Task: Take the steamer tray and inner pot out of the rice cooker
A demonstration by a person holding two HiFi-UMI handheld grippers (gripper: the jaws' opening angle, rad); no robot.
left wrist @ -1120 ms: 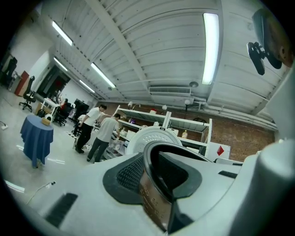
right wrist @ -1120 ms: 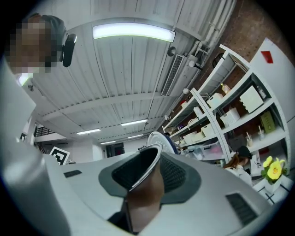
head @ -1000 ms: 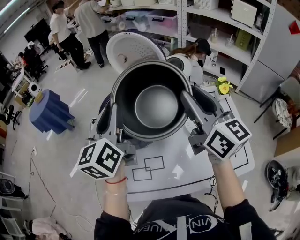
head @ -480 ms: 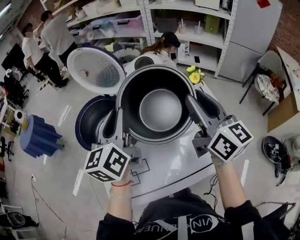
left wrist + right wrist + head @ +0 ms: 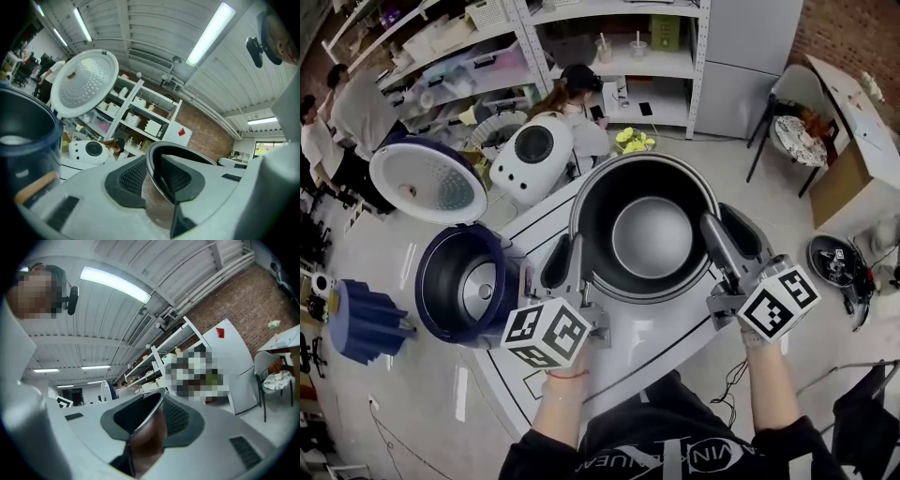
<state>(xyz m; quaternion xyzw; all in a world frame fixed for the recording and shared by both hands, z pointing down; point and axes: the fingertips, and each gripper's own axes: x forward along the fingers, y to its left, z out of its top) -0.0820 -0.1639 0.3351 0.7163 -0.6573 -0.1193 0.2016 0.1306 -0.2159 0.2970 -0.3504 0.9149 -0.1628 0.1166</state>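
Off the rice cooker (image 5: 464, 286) now, both grippers' (image 5: 568, 255) (image 5: 727, 230) jaws clamp the moved inner pot (image 5: 652, 234).

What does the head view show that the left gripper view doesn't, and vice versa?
Head view only: the right hand-held gripper, the person's forearms and the whole inside of the dark round metal inner pot. Left gripper view only: ceiling strip lights and its pads pinching the pot's wall. Both: the pot and the open navy rice cooker.

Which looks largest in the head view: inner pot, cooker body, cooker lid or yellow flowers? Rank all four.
1. inner pot, though it is nearest the camera.
2. cooker body and cooker lid, about alike.
3. yellow flowers.
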